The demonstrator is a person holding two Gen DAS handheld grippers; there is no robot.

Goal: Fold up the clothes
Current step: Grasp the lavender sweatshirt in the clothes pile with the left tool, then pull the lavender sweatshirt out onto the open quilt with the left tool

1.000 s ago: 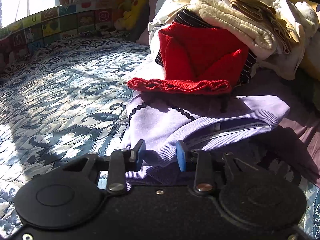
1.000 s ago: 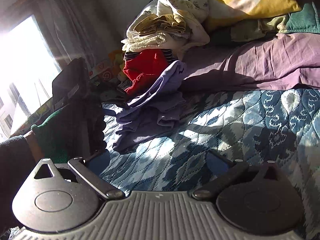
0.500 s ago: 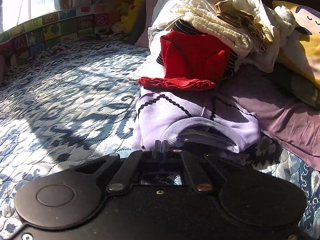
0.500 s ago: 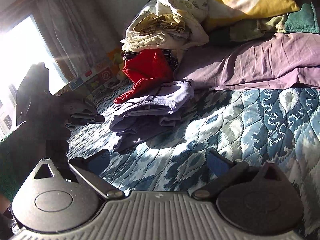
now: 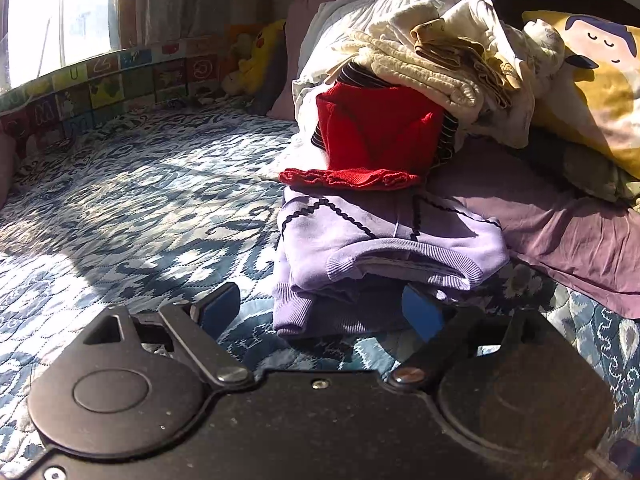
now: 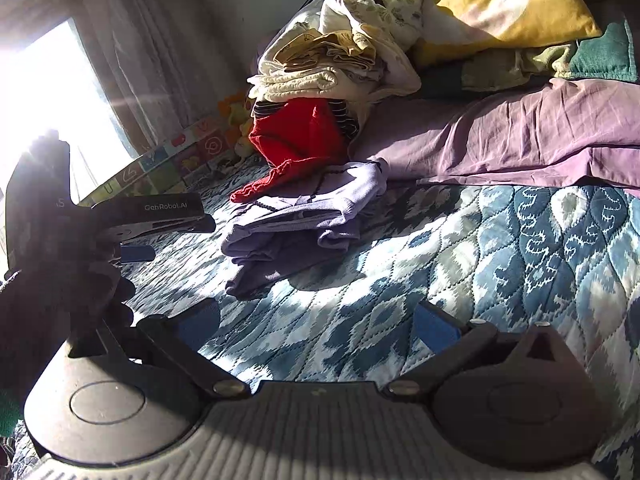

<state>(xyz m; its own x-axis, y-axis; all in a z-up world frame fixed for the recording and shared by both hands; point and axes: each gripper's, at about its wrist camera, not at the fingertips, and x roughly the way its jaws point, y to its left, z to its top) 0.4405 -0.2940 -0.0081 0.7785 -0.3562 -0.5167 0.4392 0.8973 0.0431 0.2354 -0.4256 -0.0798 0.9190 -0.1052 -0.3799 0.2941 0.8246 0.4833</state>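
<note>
A folded lilac sweater [image 5: 384,248] with dark zigzag trim lies on the blue patterned quilt, just in front of a red knit garment [image 5: 376,136]. My left gripper [image 5: 320,312] stands open a short way back from the sweater's near edge, holding nothing. In the right wrist view the same lilac sweater [image 6: 296,220] rests mid-frame, with the red garment [image 6: 296,140] behind it. The right gripper [image 6: 318,326] is open over bare quilt, well short of the sweater. The left gripper [image 6: 132,220] shows at the left of that view, in a dark-gloved hand.
A heap of cream and white clothes [image 5: 432,56] is piled behind the red garment. A purple sheet [image 6: 520,140] and yellow pillow [image 6: 500,4] lie to the right. A colourful padded bumper [image 5: 100,88] lines the bed's far edge under a bright window.
The left gripper, shut on the lilac sweater's edge a second ago, has let go, opened wide and pulled back. The sweater now lies folded flat. The right gripper has barely moved.
</note>
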